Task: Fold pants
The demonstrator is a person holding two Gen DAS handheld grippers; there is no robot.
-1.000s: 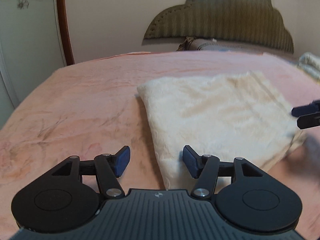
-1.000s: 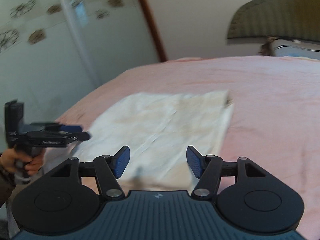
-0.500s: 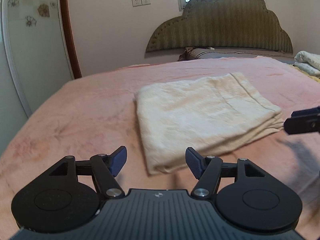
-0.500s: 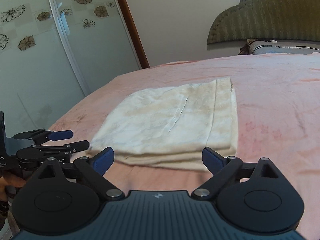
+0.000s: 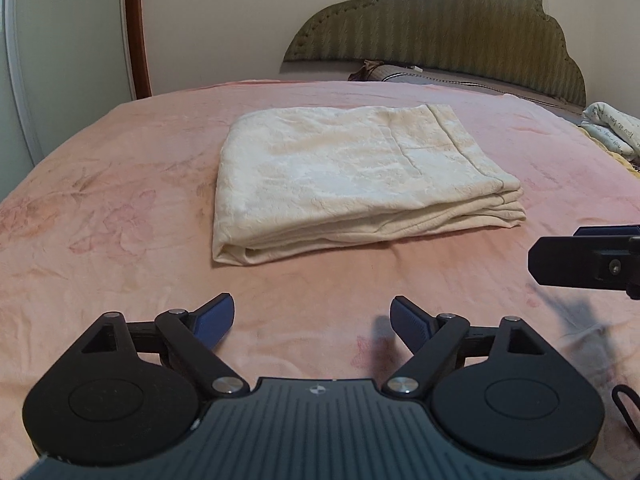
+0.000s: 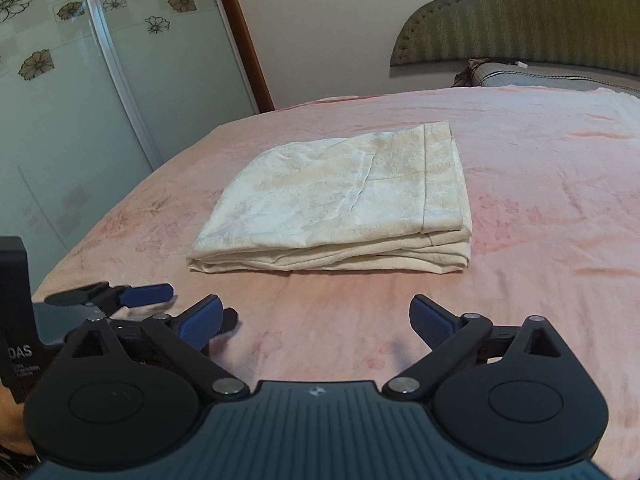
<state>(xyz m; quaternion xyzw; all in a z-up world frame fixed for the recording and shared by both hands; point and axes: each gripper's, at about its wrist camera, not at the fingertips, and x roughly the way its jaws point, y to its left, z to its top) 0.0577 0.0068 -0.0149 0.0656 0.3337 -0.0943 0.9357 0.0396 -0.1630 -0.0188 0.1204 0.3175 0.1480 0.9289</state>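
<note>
The cream pants (image 5: 348,176) lie folded into a flat rectangular stack on the pink bed cover (image 5: 120,220); they also show in the right wrist view (image 6: 344,200). My left gripper (image 5: 312,322) is open and empty, held back from the stack's near edge. My right gripper (image 6: 316,320) is open and empty, also short of the stack. The right gripper's side shows at the right edge of the left wrist view (image 5: 588,260). The left gripper shows at the lower left of the right wrist view (image 6: 132,300).
A padded olive headboard (image 5: 440,28) and a pillow (image 5: 440,76) stand at the far end of the bed. Folded pale fabric (image 5: 612,128) lies at the right edge. Glass sliding doors with flower prints (image 6: 100,60) stand left of the bed.
Both grippers have pulled back from the folded pants toward the near edge of the bed and have opened wider. The pants lie still on the cover.
</note>
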